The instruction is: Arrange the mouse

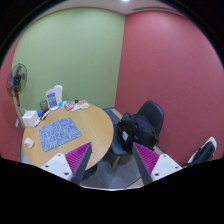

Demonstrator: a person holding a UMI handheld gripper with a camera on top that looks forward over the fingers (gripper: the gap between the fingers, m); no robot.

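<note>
Beyond the fingers, a round wooden table fills the left of the room beneath green and red walls; a black office chair stands just beside its right edge; a fan rises behind on the left; a patterned mat lies on the tabletop with small clutter behind it; the gripper hangs spread apart, grasping nothing, well apart from the table; no mouse can be picked out, so a blind approach risks knocking the clutter.
</note>
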